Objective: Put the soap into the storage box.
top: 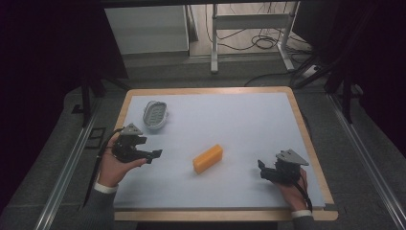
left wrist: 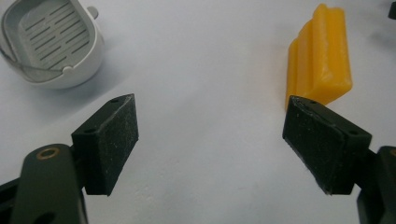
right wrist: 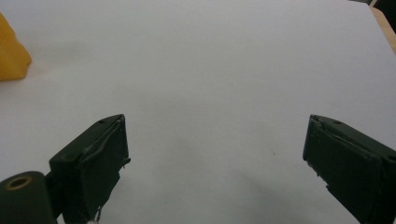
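Observation:
An orange block [top: 208,158] lies flat near the middle of the white mat, between the two hands. A small white slotted basket [top: 155,114] rests at the back left. My left gripper [top: 152,155] is held at the mat's left side, jaws wide open with nothing between them; in its own view [left wrist: 212,140] the orange block [left wrist: 320,60] lies ahead to the right and the basket [left wrist: 51,42] ahead to the left. My right gripper [top: 262,168] hovers at the front right, open and empty [right wrist: 215,163], with a corner of the block [right wrist: 11,53] at the far left.
The white mat [top: 239,120] covers a wooden table [top: 306,139] with a raised light-wood rim. Dark floor, metal rails and a desk frame with cables lie beyond the far edge.

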`<control>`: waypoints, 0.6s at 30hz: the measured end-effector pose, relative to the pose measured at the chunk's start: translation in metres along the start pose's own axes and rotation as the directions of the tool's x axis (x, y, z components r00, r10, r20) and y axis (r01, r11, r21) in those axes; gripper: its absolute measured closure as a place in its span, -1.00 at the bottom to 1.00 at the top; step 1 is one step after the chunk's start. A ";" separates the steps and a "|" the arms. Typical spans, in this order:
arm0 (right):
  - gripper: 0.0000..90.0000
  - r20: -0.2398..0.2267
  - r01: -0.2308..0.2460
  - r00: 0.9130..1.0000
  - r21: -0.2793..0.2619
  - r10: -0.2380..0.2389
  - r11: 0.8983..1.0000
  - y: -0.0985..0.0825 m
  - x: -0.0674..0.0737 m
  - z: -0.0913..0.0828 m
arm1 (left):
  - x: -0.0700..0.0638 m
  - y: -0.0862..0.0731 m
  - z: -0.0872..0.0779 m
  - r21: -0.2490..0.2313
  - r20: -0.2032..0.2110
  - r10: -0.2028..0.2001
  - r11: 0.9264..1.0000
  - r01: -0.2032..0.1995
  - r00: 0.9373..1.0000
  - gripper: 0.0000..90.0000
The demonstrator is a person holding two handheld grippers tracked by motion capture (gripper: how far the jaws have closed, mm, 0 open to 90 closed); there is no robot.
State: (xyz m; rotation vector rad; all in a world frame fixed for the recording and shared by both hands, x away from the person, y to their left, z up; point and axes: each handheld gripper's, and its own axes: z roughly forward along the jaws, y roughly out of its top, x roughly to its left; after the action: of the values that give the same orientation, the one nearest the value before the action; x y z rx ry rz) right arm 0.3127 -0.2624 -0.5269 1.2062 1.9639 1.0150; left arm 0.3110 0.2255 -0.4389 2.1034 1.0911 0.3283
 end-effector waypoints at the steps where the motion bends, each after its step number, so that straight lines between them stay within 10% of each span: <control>1: -0.84 0.000 -0.001 1.000 0.000 0.001 1.000 0.000 0.000 0.000 | -0.001 0.002 0.000 0.001 -0.003 0.004 1.000 -0.004 1.000 -0.59; 18: -0.84 0.007 0.002 1.000 0.006 -0.002 1.000 0.000 0.001 0.000 | -0.018 0.026 0.002 0.024 -0.010 0.060 0.998 -0.059 0.998 -0.63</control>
State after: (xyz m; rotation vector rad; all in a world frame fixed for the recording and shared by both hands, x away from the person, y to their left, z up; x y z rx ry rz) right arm 0.3127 -0.2618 -0.5271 1.2096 1.9642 1.0033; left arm 0.3171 0.2007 -0.4205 2.1606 1.0445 0.3568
